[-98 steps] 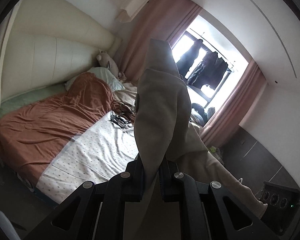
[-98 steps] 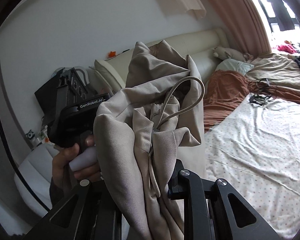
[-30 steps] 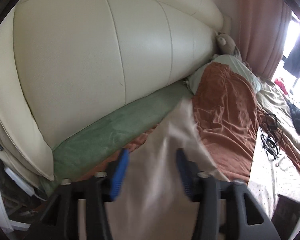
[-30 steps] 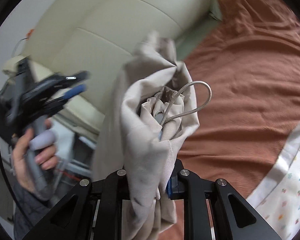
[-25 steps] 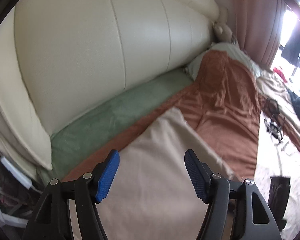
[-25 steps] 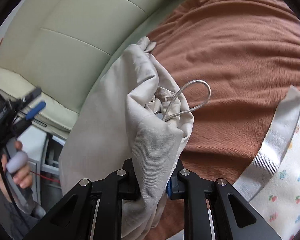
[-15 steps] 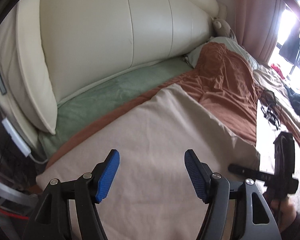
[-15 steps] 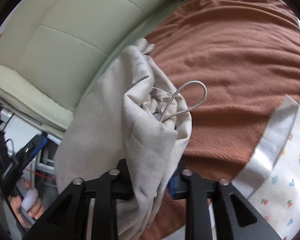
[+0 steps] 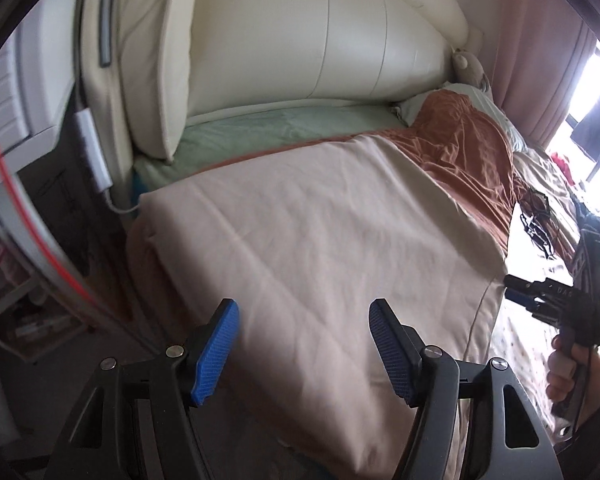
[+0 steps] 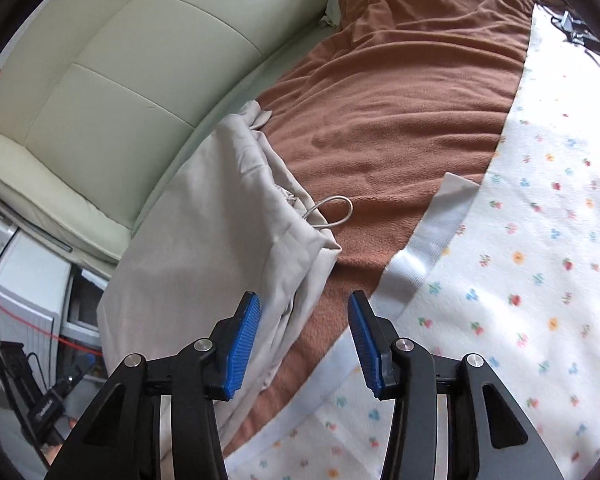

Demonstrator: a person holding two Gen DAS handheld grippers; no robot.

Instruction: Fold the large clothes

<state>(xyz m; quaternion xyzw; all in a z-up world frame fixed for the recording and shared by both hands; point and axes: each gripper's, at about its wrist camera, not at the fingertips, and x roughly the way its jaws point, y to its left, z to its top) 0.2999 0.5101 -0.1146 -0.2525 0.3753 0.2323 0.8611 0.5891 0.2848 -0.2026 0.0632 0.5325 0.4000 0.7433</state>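
Observation:
A large beige garment [image 9: 308,248] lies spread flat on the bed near the headboard, its near edge hanging over the bed's side. In the right wrist view the same garment [image 10: 204,232] lies with its bunched waistband and a drawstring loop [image 10: 332,212] on the brown blanket. My left gripper [image 9: 304,352] is open and empty above the garment's near edge. My right gripper [image 10: 304,344] is open and empty just above the garment's right edge. The right gripper also shows in the left wrist view [image 9: 556,304], held in a hand.
A cream padded headboard [image 9: 292,40] stands behind the bed. A brown blanket [image 10: 400,92] covers the middle. A white floral sheet [image 10: 532,260] lies to the right. A green sheet [image 9: 268,128] runs along the headboard. White furniture and a red cable [image 9: 32,216] stand left of the bed.
Both grippers held the garment up, then lowered it onto the bed. The left gripper let go first; the right gripper has now opened and released the waistband. The garment lies flat.

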